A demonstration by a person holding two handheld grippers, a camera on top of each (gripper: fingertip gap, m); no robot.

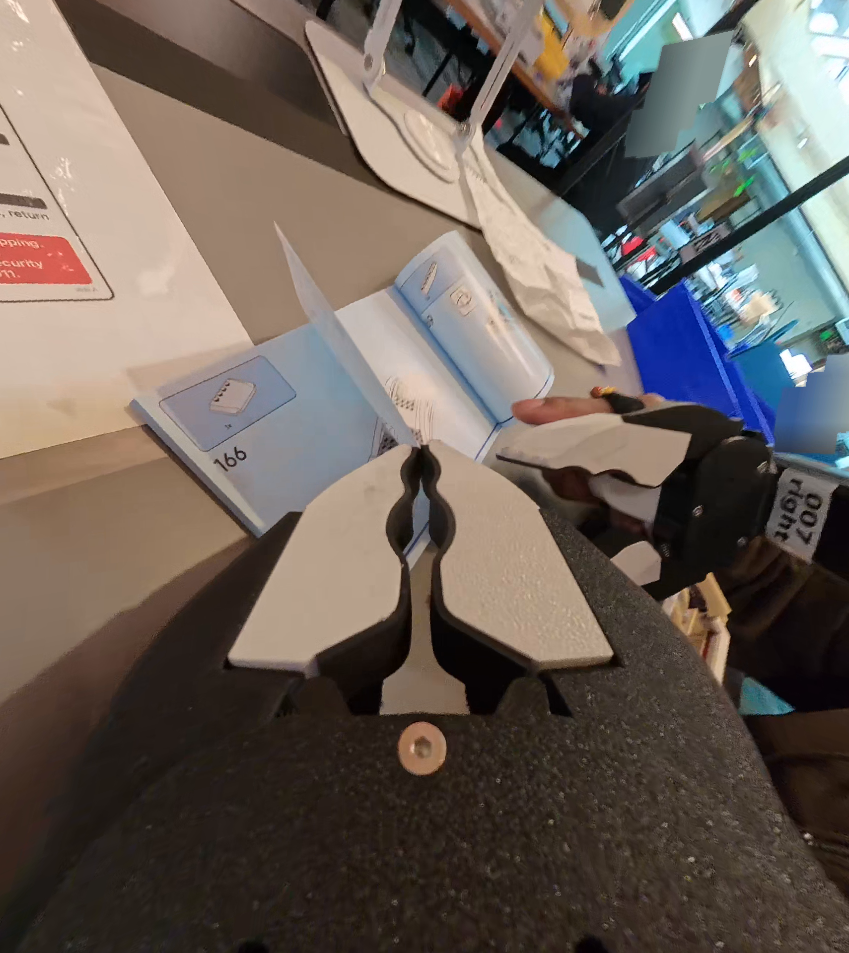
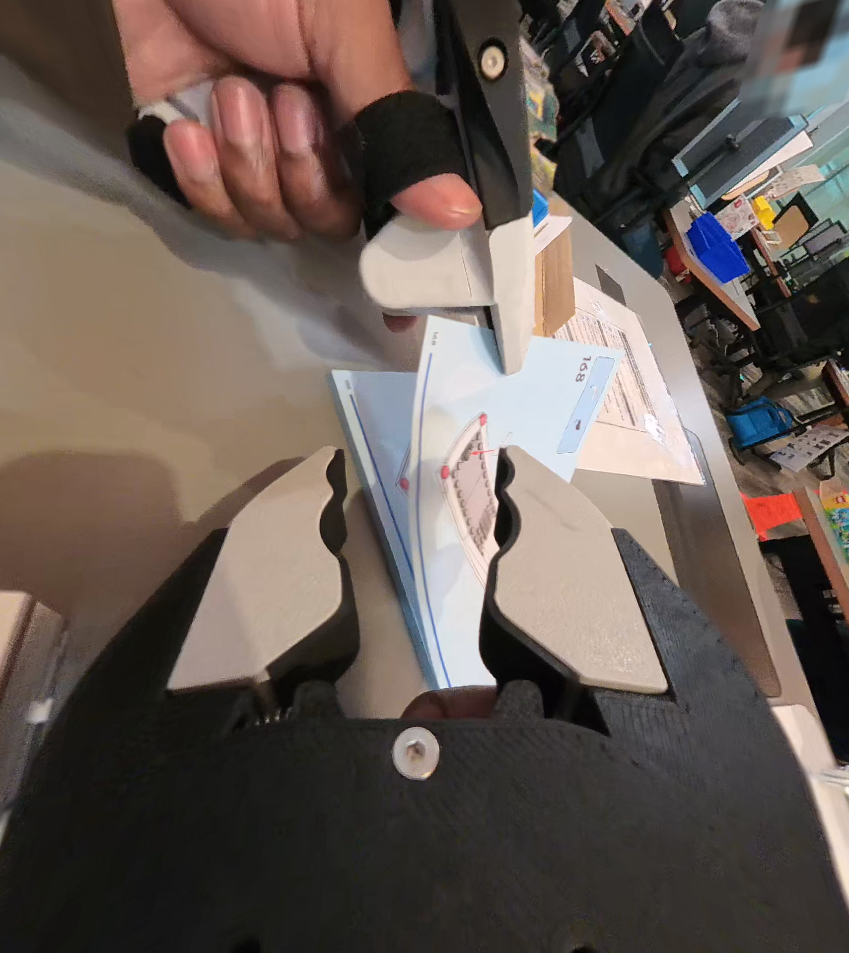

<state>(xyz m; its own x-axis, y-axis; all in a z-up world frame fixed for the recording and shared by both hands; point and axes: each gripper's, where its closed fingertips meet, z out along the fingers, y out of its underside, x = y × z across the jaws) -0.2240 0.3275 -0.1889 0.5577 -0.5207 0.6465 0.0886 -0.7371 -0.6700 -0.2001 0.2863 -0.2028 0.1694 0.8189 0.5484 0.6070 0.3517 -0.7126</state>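
Note:
A light-blue instruction booklet (image 1: 267, 412) lies open on the grey table (image 1: 77, 541). My left gripper (image 1: 421, 456) is shut on one of its pages (image 1: 329, 335) and holds that page up on edge. The right wrist view shows the left gripper (image 2: 500, 340) from the side, pinching the top edge of the lifted page (image 2: 463, 392). My right gripper (image 2: 421, 464) is open just above the booklet (image 2: 376, 443). The lifted page stands between its fingers, which do not press on it. The right gripper also shows in the left wrist view (image 1: 556, 474), at the booklet's right edge.
A white laminated sheet (image 1: 25, 206) lies to the left. A white stand base (image 1: 402, 129) and a paper in a plastic sleeve (image 2: 634, 402) lie beyond the booklet. A cardboard box (image 2: 551, 278) and a blue bin (image 1: 685, 350) stand near the table's far edge. The gap from one gripper's tips to the other's is roughly 6 centimetres.

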